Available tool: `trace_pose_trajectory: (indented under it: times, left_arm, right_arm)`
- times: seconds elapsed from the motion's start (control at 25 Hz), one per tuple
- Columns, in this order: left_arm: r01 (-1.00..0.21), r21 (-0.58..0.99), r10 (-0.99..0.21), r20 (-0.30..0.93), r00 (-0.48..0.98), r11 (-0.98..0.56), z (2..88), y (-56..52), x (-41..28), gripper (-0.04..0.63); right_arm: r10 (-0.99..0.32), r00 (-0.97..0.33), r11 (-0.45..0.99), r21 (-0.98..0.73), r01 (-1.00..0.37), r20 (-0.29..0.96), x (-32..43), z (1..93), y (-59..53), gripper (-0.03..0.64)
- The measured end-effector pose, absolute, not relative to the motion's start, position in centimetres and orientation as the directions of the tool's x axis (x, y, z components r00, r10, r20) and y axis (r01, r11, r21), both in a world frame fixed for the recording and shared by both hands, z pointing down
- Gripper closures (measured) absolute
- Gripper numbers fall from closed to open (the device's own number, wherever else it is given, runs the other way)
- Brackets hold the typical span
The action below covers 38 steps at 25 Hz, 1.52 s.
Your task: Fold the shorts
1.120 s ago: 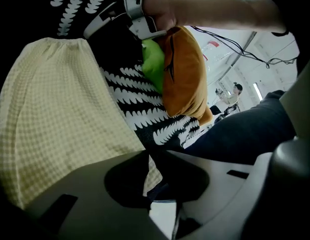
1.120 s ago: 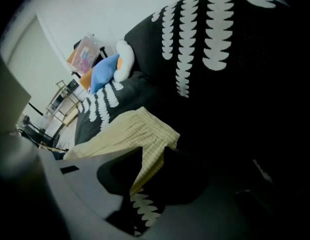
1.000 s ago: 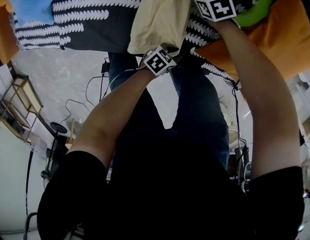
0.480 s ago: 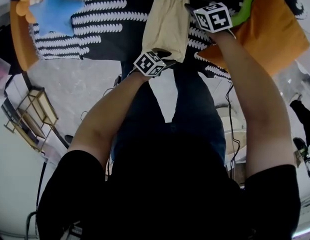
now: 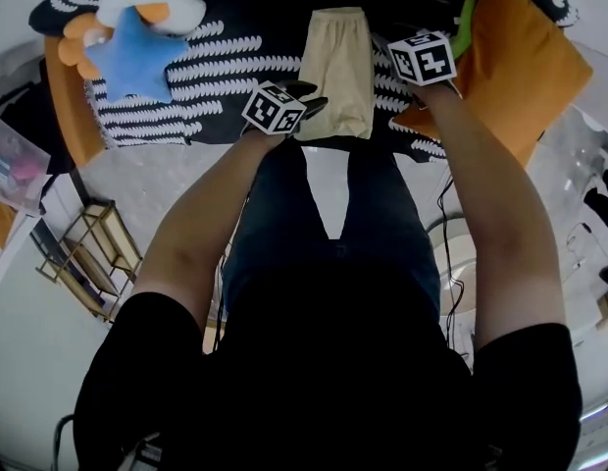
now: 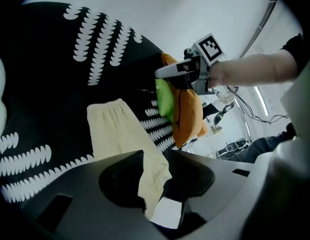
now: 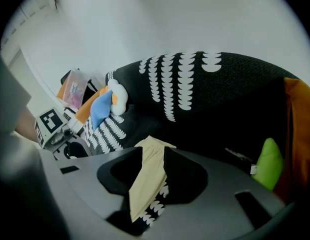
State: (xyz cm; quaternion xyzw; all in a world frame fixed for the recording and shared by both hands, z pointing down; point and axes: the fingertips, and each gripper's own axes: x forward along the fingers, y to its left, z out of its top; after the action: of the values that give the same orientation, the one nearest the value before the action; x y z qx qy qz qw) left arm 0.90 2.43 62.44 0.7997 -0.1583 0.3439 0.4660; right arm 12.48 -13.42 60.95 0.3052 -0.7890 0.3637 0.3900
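Shorts: near hem hidden behind left claw body. Green item: partly covered by right claw, identity unclear. Clear box in head view: cut by picture's left edge, contents blurred.

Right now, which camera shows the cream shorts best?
Head view: the whole folded shorts on the blanket. Left gripper view hides their near end; right gripper view shows only a strip.

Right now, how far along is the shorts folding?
The cream cloth shorts already lie folded into a narrow strip on the black, white-patterned blanket. Nothing is in hand: the left tool, jaws just opened, and the right tool are both empty, clear of the cloth. Perhaps one crosswise fold remains.
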Motion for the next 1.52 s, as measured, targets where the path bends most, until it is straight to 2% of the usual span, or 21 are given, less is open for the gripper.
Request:
trace_pose_trajectory:
  times: [0.44,0.96,1.36,1.52]
  left_arm:
    - [-0.691,0.583,-0.088,0.734,0.674,-0.427,65.1,-7.1,-2.7,0.423]
    - [-0.725,0.53,-0.158,0.749,0.643,-0.439,73.0,-13.9,-3.6,0.423]
    - [-0.733,0.534,-0.184,0.741,0.645,-0.42,77.7,-17.5,-3.0,0.414]
    - [-0.696,0.552,-0.125,0.736,0.665,-0.459,79.0,-16.9,-1.9,0.408]
  right_arm:
    - [-0.181,-0.498,0.487,-0.363,-0.795,0.848,13.3,66.1,-15.5,0.477]
    - [-0.119,-0.531,0.523,-0.402,-0.752,0.839,11.2,74.8,-16.8,0.453]
    - [-0.029,-0.577,0.571,-0.46,-0.68,0.816,9.8,79.7,-17.3,0.411]
    - [0.007,-0.596,0.567,-0.494,-0.659,0.803,9.9,80.7,-16.9,0.411]
